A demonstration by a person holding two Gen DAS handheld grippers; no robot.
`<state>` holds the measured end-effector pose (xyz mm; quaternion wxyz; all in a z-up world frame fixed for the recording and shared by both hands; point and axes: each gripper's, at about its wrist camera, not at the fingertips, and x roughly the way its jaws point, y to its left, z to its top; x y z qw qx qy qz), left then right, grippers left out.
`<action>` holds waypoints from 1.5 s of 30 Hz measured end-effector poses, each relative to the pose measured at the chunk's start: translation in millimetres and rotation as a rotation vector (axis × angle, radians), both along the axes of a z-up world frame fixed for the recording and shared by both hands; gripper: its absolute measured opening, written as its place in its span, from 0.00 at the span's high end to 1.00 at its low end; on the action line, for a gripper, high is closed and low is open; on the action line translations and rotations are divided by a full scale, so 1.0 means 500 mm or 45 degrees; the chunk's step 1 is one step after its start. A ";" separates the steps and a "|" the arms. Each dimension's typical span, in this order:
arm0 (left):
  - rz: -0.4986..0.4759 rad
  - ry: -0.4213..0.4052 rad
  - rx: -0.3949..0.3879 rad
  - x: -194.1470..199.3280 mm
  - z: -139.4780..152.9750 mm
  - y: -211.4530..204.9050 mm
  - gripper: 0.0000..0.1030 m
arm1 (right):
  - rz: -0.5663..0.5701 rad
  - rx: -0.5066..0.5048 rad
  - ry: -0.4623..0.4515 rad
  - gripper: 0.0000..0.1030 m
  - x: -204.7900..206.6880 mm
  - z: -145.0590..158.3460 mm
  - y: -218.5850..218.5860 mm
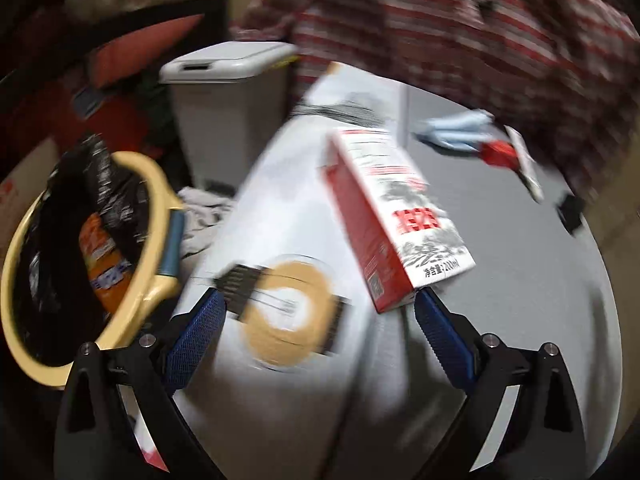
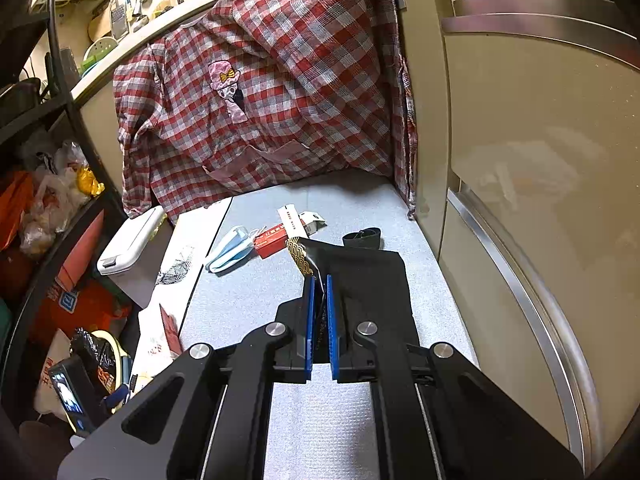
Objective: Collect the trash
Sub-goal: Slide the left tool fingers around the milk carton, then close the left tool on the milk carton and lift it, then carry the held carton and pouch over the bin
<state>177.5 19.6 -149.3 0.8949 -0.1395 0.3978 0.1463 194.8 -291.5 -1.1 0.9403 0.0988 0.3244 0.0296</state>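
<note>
Two grippers worked apart: the left gripper (image 1: 320, 312) hung wide open and empty beside the red-and-white carton (image 1: 396, 220), near the lined bin (image 1: 24, 264), while the right gripper (image 2: 319, 280) was clamped on what seemed a black wrapper (image 2: 352, 276), ready for binning.

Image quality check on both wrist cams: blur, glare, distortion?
Left wrist view: heavy motion blur; the red-and-white carton, paper disc and checked cloth smear, only the open left gripper stays sharp. Right wrist view: sharp; soft glare on the cabinet door; the right gripper is closed on a black wrapper. Both show fisheye bending and dark corners.
</note>
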 end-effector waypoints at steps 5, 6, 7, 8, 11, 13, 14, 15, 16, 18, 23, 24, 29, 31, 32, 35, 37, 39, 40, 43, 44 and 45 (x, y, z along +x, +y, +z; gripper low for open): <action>-0.043 -0.068 0.059 -0.008 0.018 -0.014 0.10 | 0.002 -0.007 0.007 0.94 0.002 0.000 0.008; -0.088 -0.082 0.082 -0.008 0.023 -0.029 0.10 | 0.003 -0.008 0.009 0.94 0.003 -0.001 0.008; -0.122 -0.095 0.101 -0.008 0.027 -0.040 0.10 | 0.002 -0.008 0.011 0.94 0.003 -0.003 0.009; -0.162 -0.114 0.127 -0.004 0.032 -0.055 0.10 | 0.003 -0.010 0.014 0.94 0.003 -0.004 0.011; -0.236 -0.152 0.170 0.020 0.043 -0.078 0.10 | 0.008 -0.017 0.020 0.94 0.005 -0.008 0.011; -0.248 -0.149 0.186 0.038 0.045 -0.081 0.10 | 0.005 -0.019 0.024 0.94 0.006 -0.010 0.009; -0.246 -0.145 0.181 0.046 0.045 -0.081 0.10 | 0.001 -0.016 0.026 0.94 0.007 -0.011 0.007; -0.240 -0.130 0.157 0.056 0.042 -0.074 0.10 | 0.000 -0.014 0.027 0.94 0.008 -0.011 0.005; -0.227 -0.117 0.141 0.061 0.040 -0.069 0.10 | -0.001 -0.011 0.028 0.94 0.009 -0.012 0.003; -0.211 -0.091 0.109 0.069 0.035 -0.059 0.10 | 0.002 -0.010 0.029 0.94 0.010 -0.012 0.002; -0.203 -0.045 0.062 0.081 0.021 -0.050 0.16 | 0.018 -0.014 0.031 0.94 0.011 -0.013 0.007; -0.207 -0.039 0.059 0.083 0.019 -0.049 0.21 | 0.019 -0.014 0.031 0.94 0.011 -0.014 0.007; -0.217 -0.045 0.038 0.082 0.017 -0.044 0.45 | 0.013 -0.016 0.033 0.94 0.010 -0.013 0.010; -0.220 -0.087 0.038 0.072 0.024 -0.045 0.47 | 0.014 -0.016 0.033 0.94 0.011 -0.013 0.010; -0.225 -0.101 0.046 0.068 0.027 -0.046 0.48 | 0.014 -0.017 0.033 0.94 0.011 -0.013 0.011; -0.260 -0.148 0.103 0.057 0.041 -0.058 0.51 | 0.017 -0.015 0.033 0.94 0.011 -0.013 0.009; -0.278 -0.167 0.124 0.051 0.050 -0.063 0.51 | 0.019 -0.017 0.031 0.94 0.011 -0.014 0.009; -0.274 -0.189 0.123 0.045 0.061 -0.062 0.51 | 0.019 -0.017 0.031 0.94 0.010 -0.016 0.009; -0.271 -0.203 0.124 0.042 0.068 -0.061 0.51 | 0.018 -0.018 0.032 0.94 0.009 -0.017 0.010; -0.268 -0.245 0.124 0.034 0.095 -0.057 0.51 | 0.017 -0.015 0.035 0.94 0.008 -0.017 0.010; -0.272 -0.267 0.119 0.031 0.109 -0.055 0.51 | 0.017 -0.014 0.035 0.94 0.008 -0.017 0.010; -0.272 -0.284 0.121 0.027 0.121 -0.054 0.51 | 0.020 -0.010 0.035 0.94 0.008 -0.017 0.010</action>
